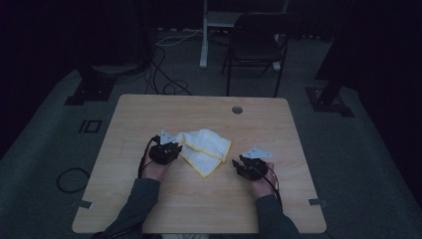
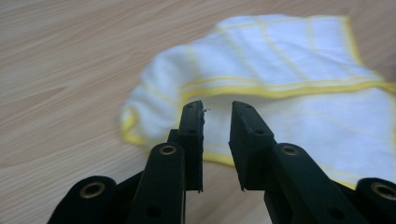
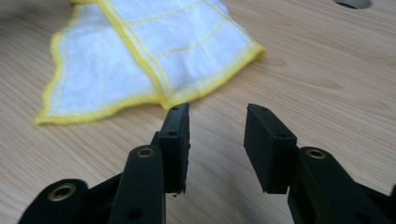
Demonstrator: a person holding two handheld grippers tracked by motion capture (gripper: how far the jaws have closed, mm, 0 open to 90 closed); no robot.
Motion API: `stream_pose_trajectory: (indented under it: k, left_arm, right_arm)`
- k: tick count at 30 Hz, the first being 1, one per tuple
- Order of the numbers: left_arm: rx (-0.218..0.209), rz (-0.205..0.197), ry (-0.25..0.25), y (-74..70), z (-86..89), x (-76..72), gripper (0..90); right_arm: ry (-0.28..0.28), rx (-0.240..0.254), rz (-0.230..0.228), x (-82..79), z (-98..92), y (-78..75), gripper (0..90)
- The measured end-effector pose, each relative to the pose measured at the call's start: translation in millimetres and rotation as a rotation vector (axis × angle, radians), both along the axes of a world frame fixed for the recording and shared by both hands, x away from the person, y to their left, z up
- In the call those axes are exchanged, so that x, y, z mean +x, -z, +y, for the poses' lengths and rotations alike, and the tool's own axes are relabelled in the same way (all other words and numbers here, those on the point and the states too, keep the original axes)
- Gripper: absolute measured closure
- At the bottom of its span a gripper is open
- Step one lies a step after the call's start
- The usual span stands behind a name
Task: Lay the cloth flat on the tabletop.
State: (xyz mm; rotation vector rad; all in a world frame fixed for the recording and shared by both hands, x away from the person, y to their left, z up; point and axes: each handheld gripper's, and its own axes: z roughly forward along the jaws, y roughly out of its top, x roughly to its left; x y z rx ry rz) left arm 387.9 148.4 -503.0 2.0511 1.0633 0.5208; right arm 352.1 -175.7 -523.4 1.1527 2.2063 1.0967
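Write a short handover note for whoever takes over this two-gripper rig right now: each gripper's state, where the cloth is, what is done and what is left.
Left gripper: jaws open, nothing between them, held just in front of the near left edge of the cloth.
Right gripper: jaws open and empty, over bare table, just short of the cloth's near corner.
Cloth: a white cloth with yellow edging, lying loosely folded and rumpled at mid-table between the two grippers.
Done: the cloth lies doubled over on itself, but unevenly.
Left: probably grip an edge or corner with each gripper and finish straightening or folding it; neither gripper holds it yet.
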Motion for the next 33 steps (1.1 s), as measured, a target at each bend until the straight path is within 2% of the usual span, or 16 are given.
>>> stream_pose_trajectory:
  k: [8, 11, 15, 21, 23, 29, 33]
  left_arm:
    - [0.001, 0.0, 0.085, 3.0, -28.8, -14.8, 75.2]
    - [0.0, 0.004, 0.109, 4.8, -36.9, -19.2, 75.3]
    - [0.003, 0.014, 0.141, 9.1, -48.0, -25.5, 75.9]
    - [0.013, 0.039, 0.199, 19.9, -68.7, -35.4, 76.2]
    - [0.028, 0.049, 0.218, 23.3, -73.9, -37.1, 76.3]
    - [0.07, 0.066, 0.24, 33.6, -86.8, -40.7, 76.3]
    - [0.066, 0.067, 0.237, 34.8, -86.9, -41.6, 76.5]
  right_arm:
    - [-0.031, 0.008, 0.001, 5.3, 13.7, 4.1, 63.5]
    - [-0.046, 0.029, 0.007, 8.1, 17.3, 5.9, 64.8]
    - [-0.051, 0.039, 0.01, 10.6, 21.6, 7.6, 66.3]
    - [-0.071, 0.03, 0.006, 15.0, 30.5, 9.1, 66.5]
    - [-0.079, 0.026, 0.0, 17.4, 34.2, 8.0, 66.5]
    - [-0.084, 0.014, 0.009, 24.8, 40.5, 10.6, 63.6]
    - [-0.09, 0.005, 0.015, 28.3, 45.1, 12.4, 62.0]
